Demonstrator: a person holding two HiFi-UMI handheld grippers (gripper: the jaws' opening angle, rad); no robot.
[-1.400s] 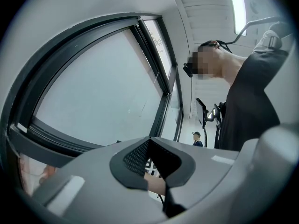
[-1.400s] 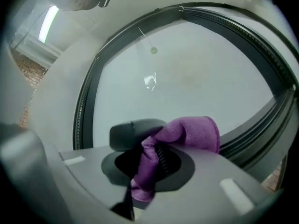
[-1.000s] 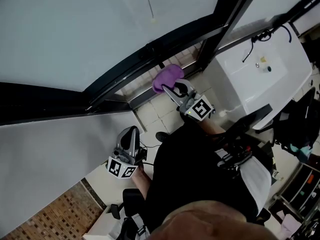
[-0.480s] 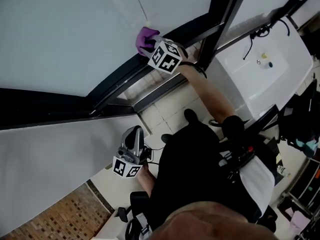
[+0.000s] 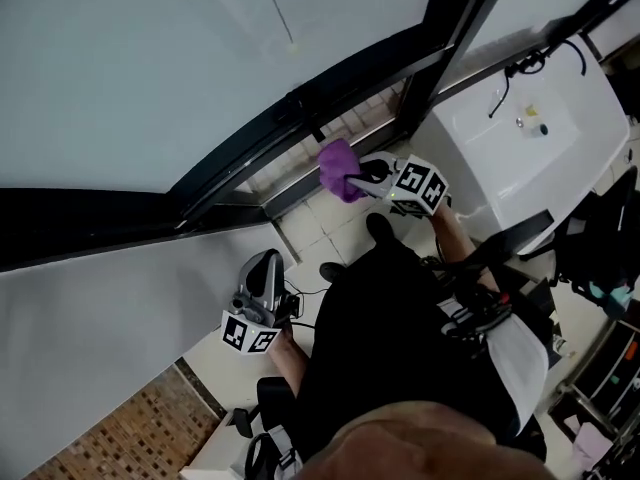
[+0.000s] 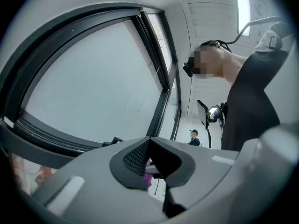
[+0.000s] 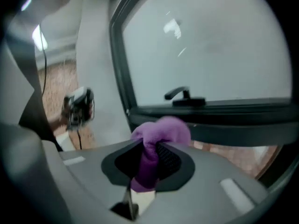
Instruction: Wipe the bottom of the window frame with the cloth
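Moved since half a second ago: the right hand-held gripper (image 5: 372, 176), then raised with its load against the dark bottom rail of the window frame (image 5: 250, 138), now sits lower and nearer the person's body, over the pale tiled floor (image 5: 310, 230), about where it was a second ago. Right hand-held gripper: jaws pinched on one purple cloth (image 5: 338, 168), which is bunched into a knob past the jaw tips, with a tail running down between the pads in the right gripper view (image 7: 161, 129). The cloth is held in the air below and in front of the frame's bottom rail (image 7: 224, 111), with no contact visible. Left hand-held gripper (image 5: 262, 273): unchanged in place, held low at the person's left side well apart from the cloth, its jaws pressed together on nothing (image 6: 150, 160). Surroundings: one black window handle (image 7: 180, 94) on the bottom rail, one thin cord (image 5: 275, 8) hanging against the glass, one white sink unit (image 5: 520, 158) to the right of the frame's upright, and brick-patterned flooring (image 5: 110, 438) at the lower left. Nothing stands between the cloth and the rail. Count: two hand-held grippers, two marker cubes, one cloth, one handle.
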